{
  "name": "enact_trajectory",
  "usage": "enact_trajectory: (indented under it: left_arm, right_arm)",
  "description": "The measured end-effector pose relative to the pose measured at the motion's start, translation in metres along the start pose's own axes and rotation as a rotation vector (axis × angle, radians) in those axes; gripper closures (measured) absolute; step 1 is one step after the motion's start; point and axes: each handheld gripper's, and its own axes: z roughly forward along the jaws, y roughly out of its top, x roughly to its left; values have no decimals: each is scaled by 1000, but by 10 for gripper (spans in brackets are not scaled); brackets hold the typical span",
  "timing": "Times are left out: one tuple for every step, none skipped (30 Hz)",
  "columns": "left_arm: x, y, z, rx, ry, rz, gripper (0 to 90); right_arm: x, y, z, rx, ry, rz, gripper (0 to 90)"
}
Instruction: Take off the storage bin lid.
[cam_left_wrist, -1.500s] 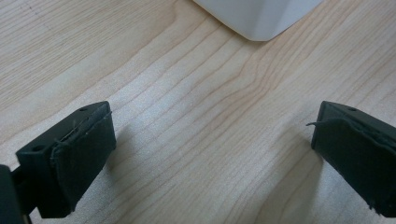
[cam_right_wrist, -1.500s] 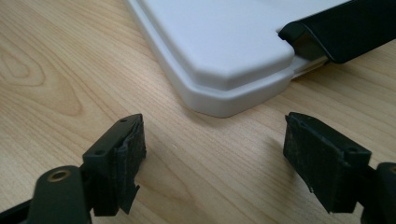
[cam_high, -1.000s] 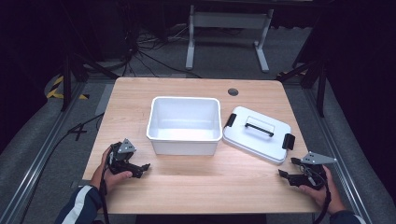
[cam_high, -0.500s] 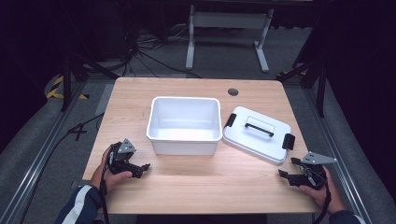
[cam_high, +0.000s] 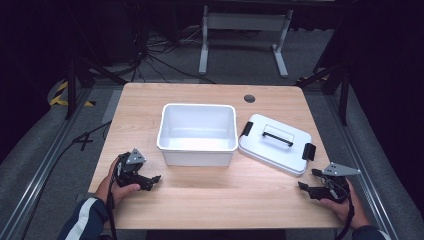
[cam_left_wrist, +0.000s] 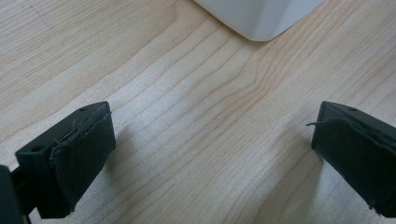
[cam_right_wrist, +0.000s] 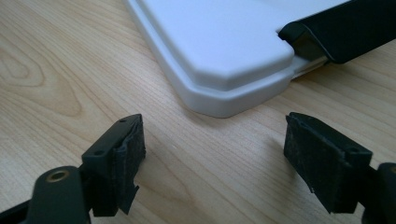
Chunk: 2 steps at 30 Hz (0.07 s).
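A pale wooden table (cam_high: 150, 110) stands on grey floor (cam_high: 45, 145) in a dark room. On it sit a white bin (cam_high: 197, 132), then its lid (cam_high: 276, 142) beside it. Left gripper (cam_left_wrist: 210, 135) and right gripper (cam_right_wrist: 212, 154) rest wide open, empty; the right gripper view reveals the lid's black latch (cam_right_wrist: 345, 30).

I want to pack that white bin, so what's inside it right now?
The white bin looks empty: its bare white floor and walls show from above. The strip of floor just behind its near wall is hidden. Its lid lies beside it on the table.
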Motion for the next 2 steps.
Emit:
enact_trajectory:
  left_arm:
    - [0,0,0,2,1,-1,1]
    - [0,0,0,0,0,0,1]
  right_arm:
    - [0,0,0,0,0,0,210]
    - [0,0,0,1,-2,0,210]
